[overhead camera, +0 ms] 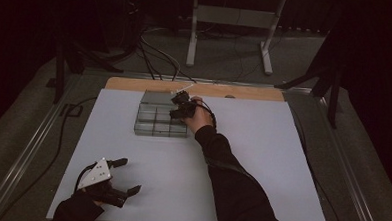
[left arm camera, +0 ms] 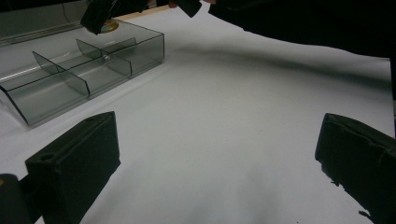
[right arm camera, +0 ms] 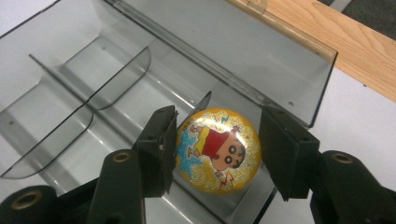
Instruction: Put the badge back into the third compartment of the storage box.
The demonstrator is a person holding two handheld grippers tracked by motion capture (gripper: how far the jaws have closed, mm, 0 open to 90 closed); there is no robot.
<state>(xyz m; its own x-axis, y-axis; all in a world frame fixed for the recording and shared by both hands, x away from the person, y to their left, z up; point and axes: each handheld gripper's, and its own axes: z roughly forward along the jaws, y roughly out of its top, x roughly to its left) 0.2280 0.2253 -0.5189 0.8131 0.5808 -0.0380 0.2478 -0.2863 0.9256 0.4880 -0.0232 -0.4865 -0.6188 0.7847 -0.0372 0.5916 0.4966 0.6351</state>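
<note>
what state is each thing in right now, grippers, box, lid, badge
left gripper: open, holding nothing, low over the white table
right gripper: over the box, a jaw on each side of the badge; grip cannot be told
clear divided box: open
lid: swung back, tilted toward the wooden strip
round cartoon badge: face up, at the box's end compartment

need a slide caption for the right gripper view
Right gripper holding a glittery cartoon badge between its jaws over a clear divided box.
</note>
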